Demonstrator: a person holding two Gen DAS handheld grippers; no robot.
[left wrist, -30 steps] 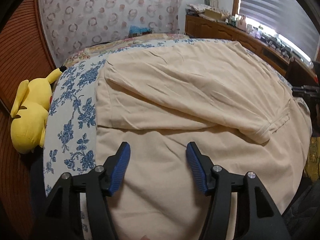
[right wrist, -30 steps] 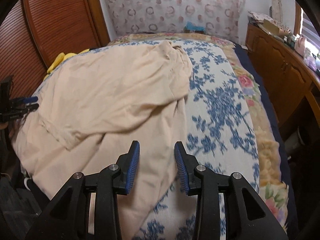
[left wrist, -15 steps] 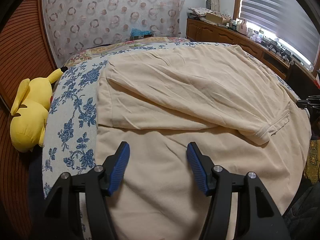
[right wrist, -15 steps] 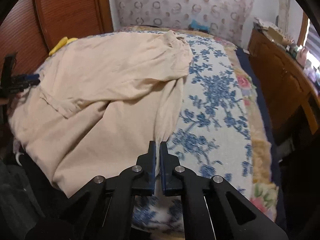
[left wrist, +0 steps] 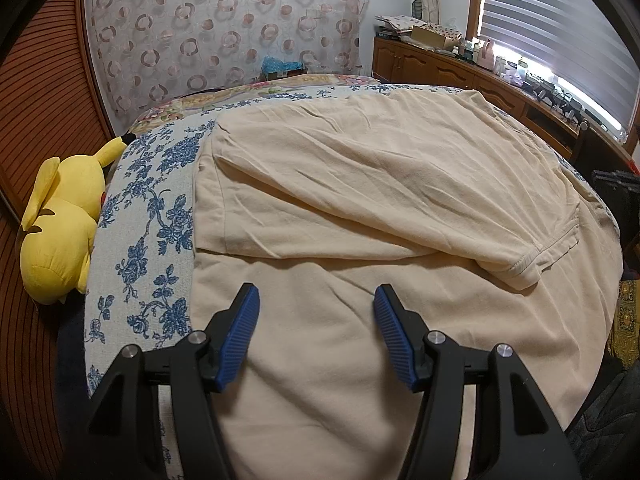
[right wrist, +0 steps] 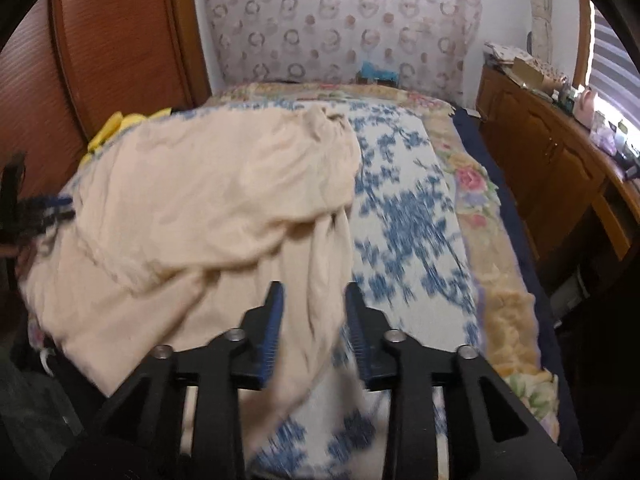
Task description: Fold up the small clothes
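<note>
A cream shirt (left wrist: 360, 208) lies spread on the bed, its upper part folded over, with a sleeve hem (left wrist: 532, 256) at the right. My left gripper (left wrist: 316, 320) is open just above the shirt's lower part, holding nothing. In the right wrist view the same shirt (right wrist: 208, 208) covers the bed's left side. My right gripper (right wrist: 314, 316) is open, and a bunched edge of the shirt (right wrist: 320, 320) runs between its jaws. This view is blurred.
The bed has a blue floral cover (left wrist: 144, 232) (right wrist: 408, 216). A yellow plush toy (left wrist: 60, 216) lies at the bed's left edge. A wooden cabinet (right wrist: 560, 168) with clutter runs along the window side. A wooden panel wall (right wrist: 112, 52) stands behind the bed.
My right gripper shut near the shirt's edge half a second ago and now stands open with the cloth between its jaws. My left gripper stayed open and barely moved.
</note>
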